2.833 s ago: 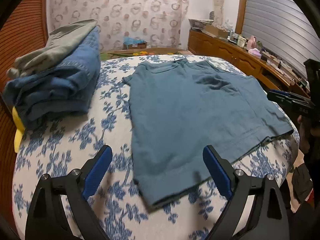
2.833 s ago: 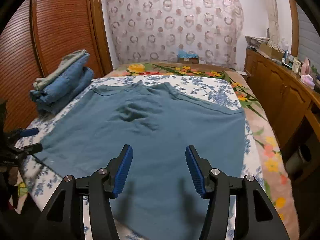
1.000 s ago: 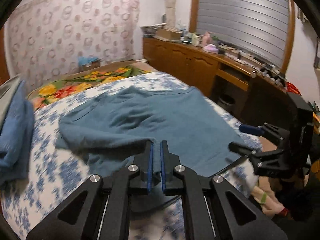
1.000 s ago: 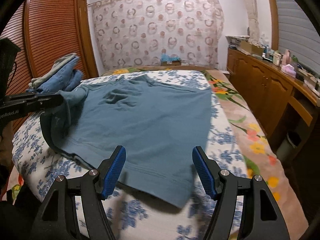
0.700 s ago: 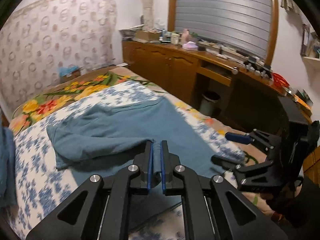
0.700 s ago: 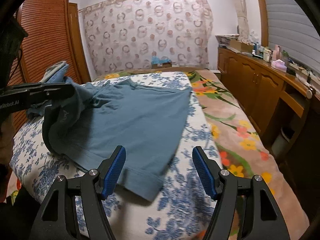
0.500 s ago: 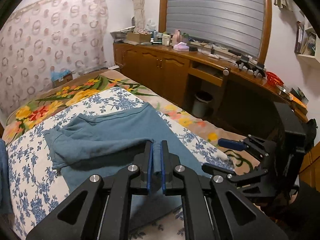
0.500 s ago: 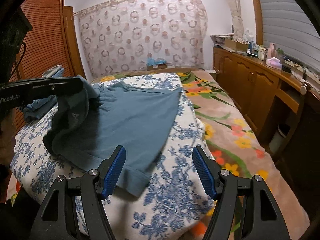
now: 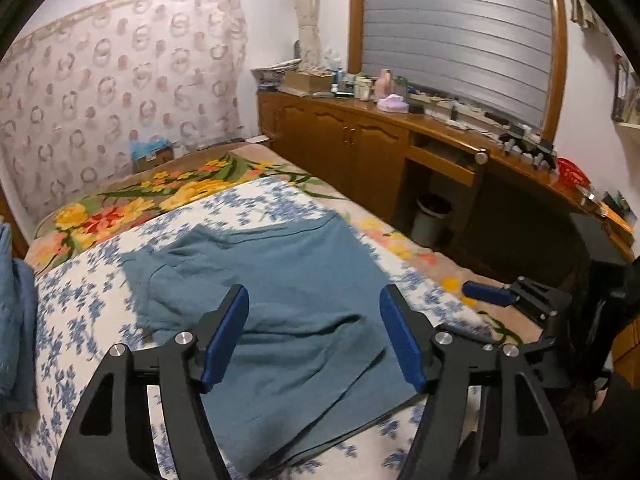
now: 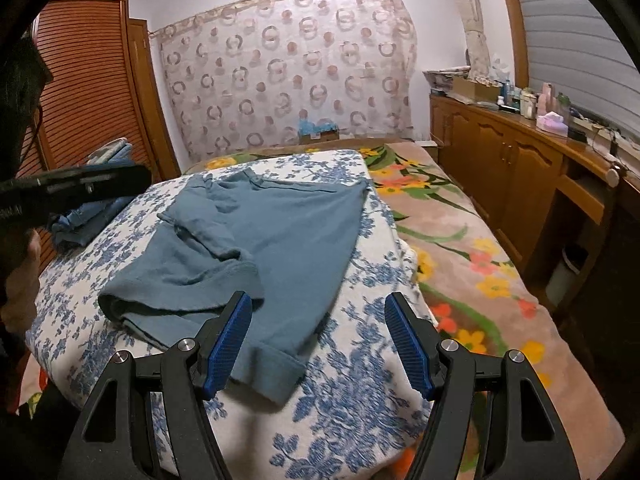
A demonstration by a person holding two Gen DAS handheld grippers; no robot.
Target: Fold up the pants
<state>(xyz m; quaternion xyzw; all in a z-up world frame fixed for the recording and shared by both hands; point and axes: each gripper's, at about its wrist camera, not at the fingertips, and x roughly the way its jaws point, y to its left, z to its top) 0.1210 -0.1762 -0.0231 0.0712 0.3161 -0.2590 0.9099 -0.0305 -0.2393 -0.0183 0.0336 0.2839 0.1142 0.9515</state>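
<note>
1. Your left claw (image 9: 314, 336) has just opened up. Its blue pads (image 9: 224, 338) stand wide apart and hold nothing. The pants (image 9: 280, 292) lie under it, let go.
2. Your right claw (image 10: 318, 342) is wide open too, and it grips nothing. Its left pad (image 10: 226, 340) hangs just over the near hem of the pants (image 10: 256, 248).
3. The pants are blue-green and lie on the flowery sheet (image 10: 360, 392) on the bed.
4. One leg is folded over the other. The top layer is bunched and wrinkled near the left side, not flat.
5. The long way of the pants runs from you toward the far curtain (image 10: 288, 76). The waist end points at the curtain. The leg hems point back at you.
6. In the right claw's view the hems sit near the close edge of the sheet.
7. A stack of folded clothes (image 10: 86, 212) sits well apart on the left, by the wooden closet (image 10: 88, 88).
8. A brown cabinet (image 9: 360, 152) stands along the right of the bed.
</note>
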